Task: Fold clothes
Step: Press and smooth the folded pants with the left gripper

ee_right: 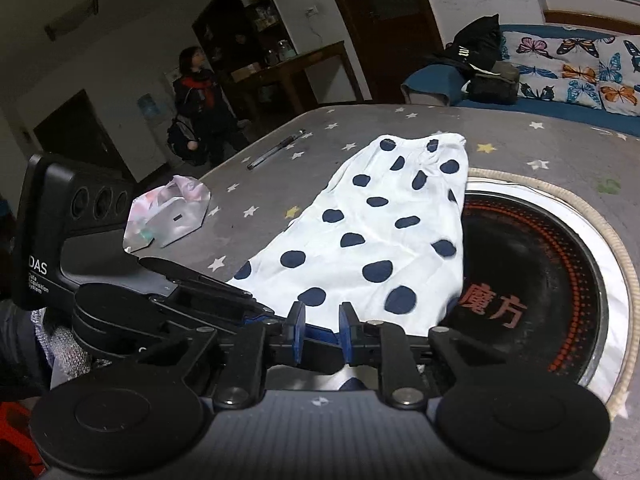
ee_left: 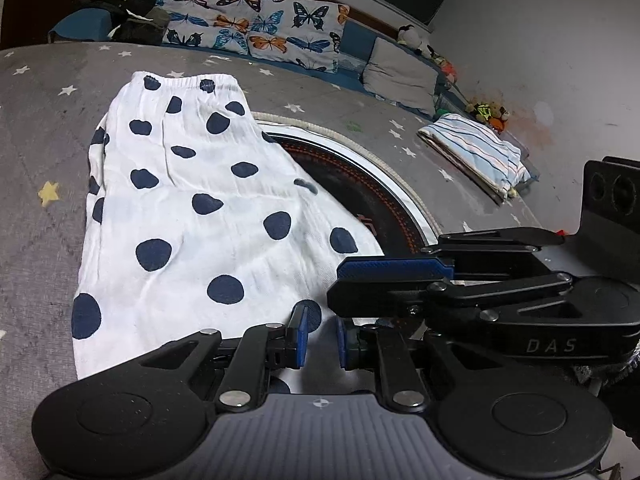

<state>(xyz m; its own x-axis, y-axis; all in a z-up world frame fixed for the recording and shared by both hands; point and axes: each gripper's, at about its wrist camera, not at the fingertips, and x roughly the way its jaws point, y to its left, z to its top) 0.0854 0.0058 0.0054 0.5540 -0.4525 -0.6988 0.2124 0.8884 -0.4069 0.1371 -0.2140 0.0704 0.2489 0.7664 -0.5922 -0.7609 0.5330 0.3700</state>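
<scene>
A white garment with navy dots [ee_left: 192, 208] lies flat on the grey star-print table cover [ee_left: 36, 136], its elastic waistband at the far end. It also shows in the right wrist view [ee_right: 372, 240]. My left gripper [ee_left: 322, 342] sits at the garment's near hem, jaws slightly apart with cloth between them. My right gripper [ee_right: 322, 334] is at the same near hem, jaws slightly apart over the cloth edge. In the left wrist view the right gripper [ee_left: 400, 276] lies just right of the left one, its jaws close together.
A round black heater plate [ee_right: 532, 280] with a white rim sits in the table, partly under the garment. A folded striped cloth [ee_left: 476, 152] lies far right. A plastic bag [ee_right: 166, 210] and a pen [ee_right: 276, 149] lie at left. Butterfly cushions [ee_left: 256, 26] line the sofa.
</scene>
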